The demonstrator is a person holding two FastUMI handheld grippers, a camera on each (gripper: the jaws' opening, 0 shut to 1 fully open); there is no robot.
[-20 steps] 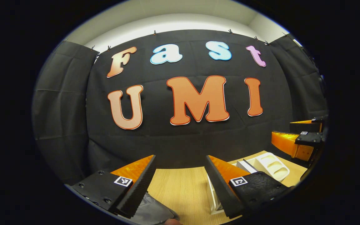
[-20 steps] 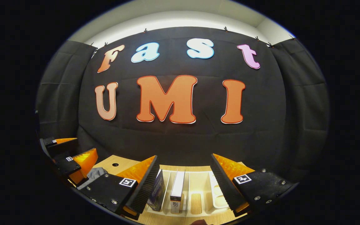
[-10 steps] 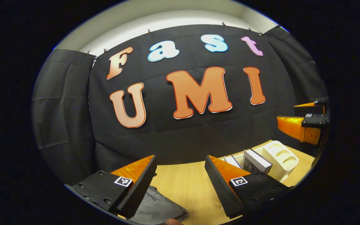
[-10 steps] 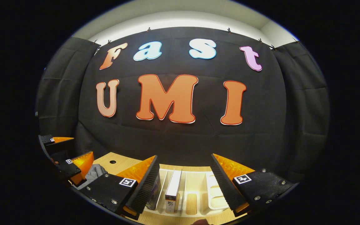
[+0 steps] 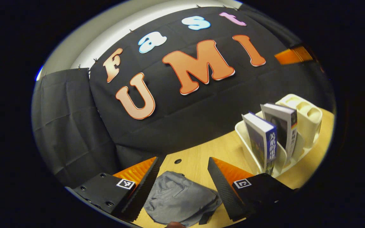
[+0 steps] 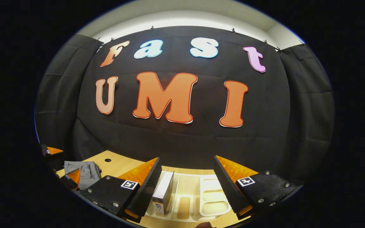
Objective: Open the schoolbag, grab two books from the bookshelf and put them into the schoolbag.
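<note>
The grey schoolbag (image 5: 179, 199) lies crumpled on the wooden table (image 5: 201, 152), just below and between the spread fingers of my left gripper (image 5: 183, 160), which holds nothing. To its right a white bookshelf rack (image 5: 306, 117) holds two upright books, a blue one (image 5: 261, 142) and a paler one (image 5: 280, 126). My right gripper (image 6: 187, 158) hovers open over the rack (image 6: 211, 202), with one book (image 6: 163, 193) standing close by its left finger. In the right gripper view the bag (image 6: 84, 172) lies far left, beside my left gripper (image 6: 64, 163).
A small round hole (image 5: 177, 161) marks the tabletop behind the bag. The black cloth wall (image 6: 182, 139) rises right behind the table's far edge. Bare wood (image 5: 220, 148) lies between bag and rack. One finger (image 5: 293, 55) of my right gripper shows at the upper right.
My left gripper has tipped down and rolled, bringing the bag and both books into fuller view. My right gripper has drifted slightly over the rack. Both remain open.
</note>
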